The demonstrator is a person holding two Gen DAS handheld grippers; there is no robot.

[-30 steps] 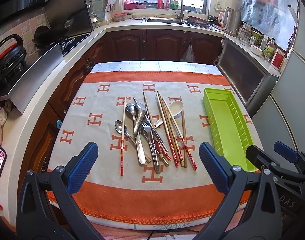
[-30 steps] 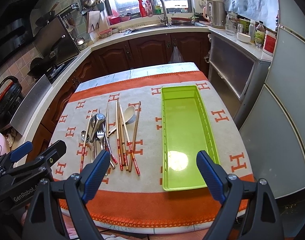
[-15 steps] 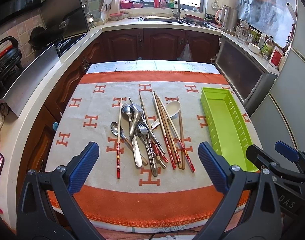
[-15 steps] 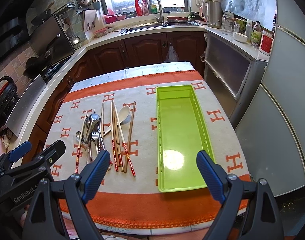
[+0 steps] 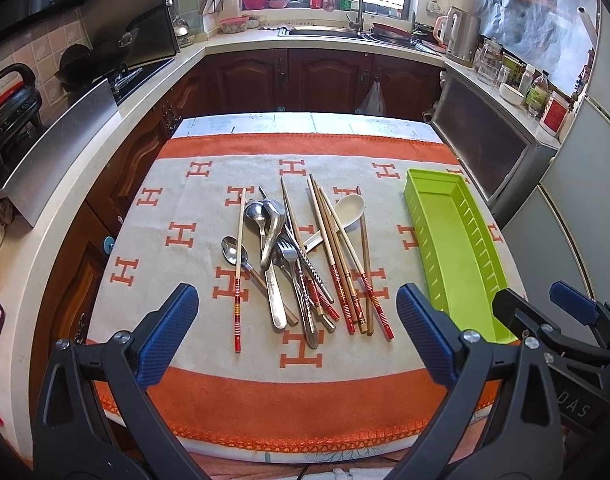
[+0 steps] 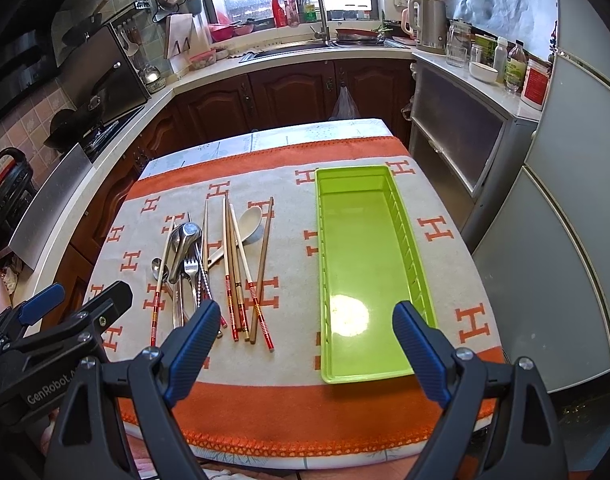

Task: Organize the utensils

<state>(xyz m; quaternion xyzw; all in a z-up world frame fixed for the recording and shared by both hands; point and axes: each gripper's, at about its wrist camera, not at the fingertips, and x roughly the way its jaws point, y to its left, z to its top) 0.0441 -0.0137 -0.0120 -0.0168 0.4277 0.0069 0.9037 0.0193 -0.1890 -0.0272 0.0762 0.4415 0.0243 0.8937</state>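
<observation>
You are starting from nothing done, as I judge it: the green tray (image 6: 412,270) is lying bare on the right of the orange-and-cream cloth (image 5: 177,208), and every utensil is still sitting in one loose pile (image 5: 301,260) just left of it. Both your left gripper (image 5: 297,334) and right gripper (image 6: 305,342) are hovering above the near edge with jaws wide, holding nothing. You are facing one tray, one white ceramic spoon (image 5: 347,210), roughly three metal spoons, one or two forks and about nine chopsticks (the overlaps are making an exact count uncertain).
</observation>
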